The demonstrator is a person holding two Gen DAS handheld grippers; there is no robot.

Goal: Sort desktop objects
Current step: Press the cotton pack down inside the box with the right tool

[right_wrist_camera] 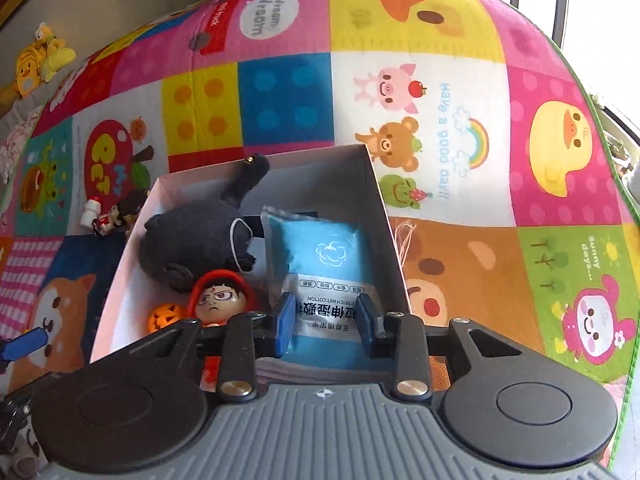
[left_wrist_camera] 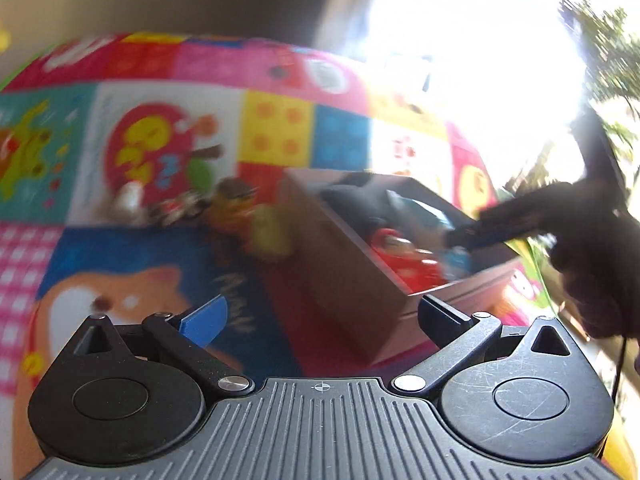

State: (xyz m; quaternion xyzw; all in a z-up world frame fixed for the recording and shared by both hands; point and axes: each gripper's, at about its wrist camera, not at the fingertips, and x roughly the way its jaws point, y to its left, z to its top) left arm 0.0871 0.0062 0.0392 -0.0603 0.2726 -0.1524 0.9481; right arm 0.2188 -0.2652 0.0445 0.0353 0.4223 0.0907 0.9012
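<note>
While lying lengthwise in box (right_wrist_camera: 376,184) | wipes pack (right_wrist_camera: 320,256) between right fingers (right_wrist_camera: 285,322) | left fingers (left_wrist_camera: 208,318) wide

— What sort of place was it?

— A home, a child's play corner. Under my fingers lay a foam play mat (right_wrist_camera: 440,92) printed with cartoon pigs, bears and ducks.

— Anything else?

— At ten o'clock in my right view a yellow plush toy (right_wrist_camera: 38,60) lay on the bare floor. At twelve o'clock, a bright window (left_wrist_camera: 472,40) with greenery beyond it at two o'clock.
</note>
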